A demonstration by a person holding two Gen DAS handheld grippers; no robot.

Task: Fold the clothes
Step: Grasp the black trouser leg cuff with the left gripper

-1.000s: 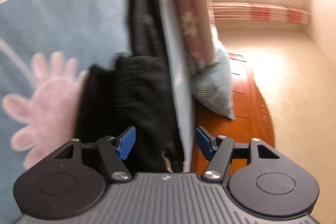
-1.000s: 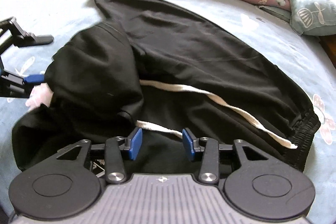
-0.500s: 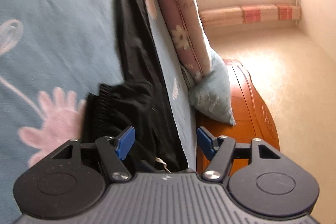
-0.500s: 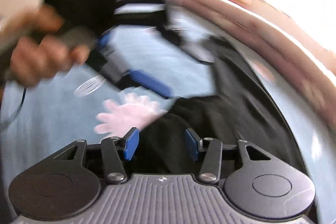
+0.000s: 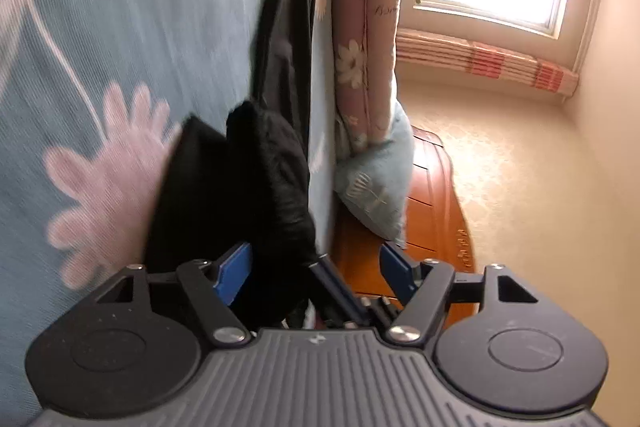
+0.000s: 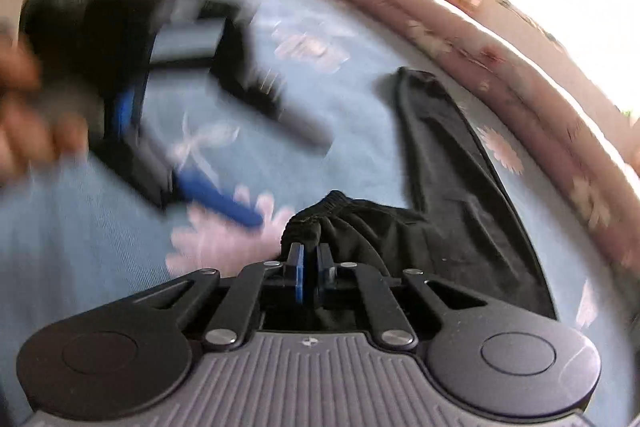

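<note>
While the right gripper [image 6: 310, 269] pinches the trousers' [image 6: 452, 187] cuff [image 6: 316, 213], open left gripper [image 5: 316, 269] should clamp beside it, then pull taut.

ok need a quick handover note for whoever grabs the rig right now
Right claw: just closed, pinching the ribbed cuff of the black trousers.
Left claw: open, jaws just widening, a bunched part of the trousers against its left finger, not clamped.
Trousers lie stretched across the blue floral bedsheet, beside the pink quilt.
Done: one cuff gripped.
Left: grip with the left claw, probably bring ends together, finish folding.
</note>
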